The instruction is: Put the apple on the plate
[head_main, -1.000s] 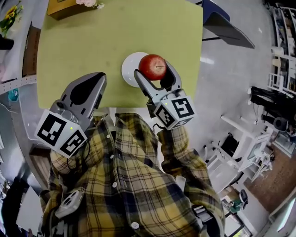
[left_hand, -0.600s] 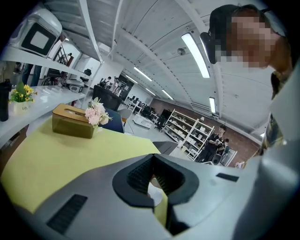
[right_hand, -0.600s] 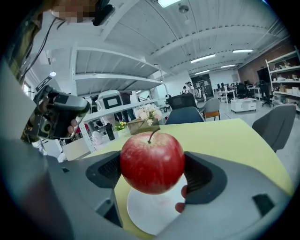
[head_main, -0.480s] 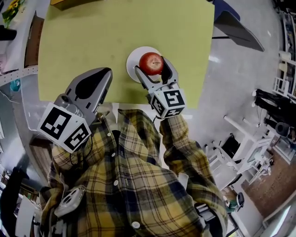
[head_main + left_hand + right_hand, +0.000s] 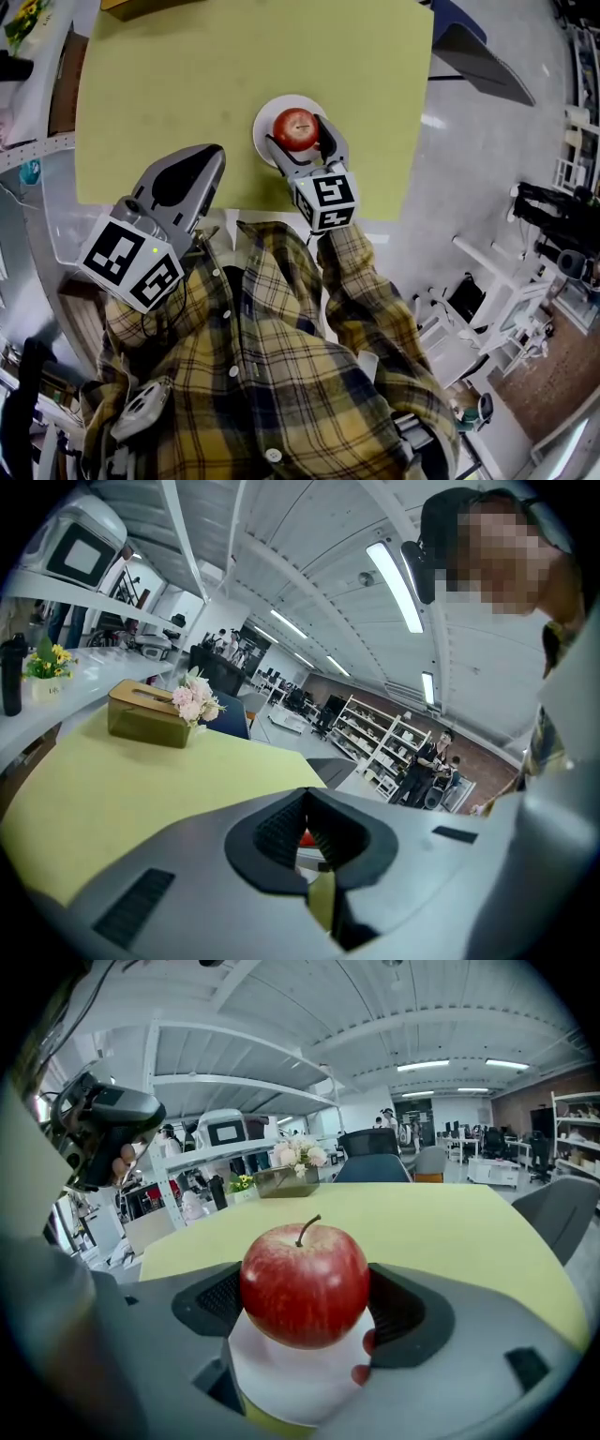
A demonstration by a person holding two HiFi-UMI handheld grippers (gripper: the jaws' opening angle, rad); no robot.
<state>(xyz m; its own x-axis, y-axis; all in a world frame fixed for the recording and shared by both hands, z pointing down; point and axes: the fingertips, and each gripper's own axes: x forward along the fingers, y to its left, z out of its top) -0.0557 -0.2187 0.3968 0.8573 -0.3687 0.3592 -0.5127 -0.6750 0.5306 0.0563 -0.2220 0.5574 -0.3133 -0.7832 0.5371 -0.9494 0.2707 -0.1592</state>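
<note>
Yellow tabletop (image 5: 187,84) under plate (image 5: 262,127) — workshop floor (image 5: 469,141)

Open workshop hall around a yellow-green table

The yellow-green table (image 5: 187,94) stands on a glossy grey floor (image 5: 487,159); at its far edge sits an olive tissue box (image 5: 150,726) topped with pink flowers (image 5: 195,700), and a dark chair (image 5: 469,56) stands just past its far right corner. Left of the table a white counter (image 5: 66,694) holds potted yellow flowers (image 5: 47,660). Strip lights (image 5: 398,583) line the white ceiling (image 5: 309,564) overhead, with shelving racks (image 5: 380,747) well behind the table
</note>
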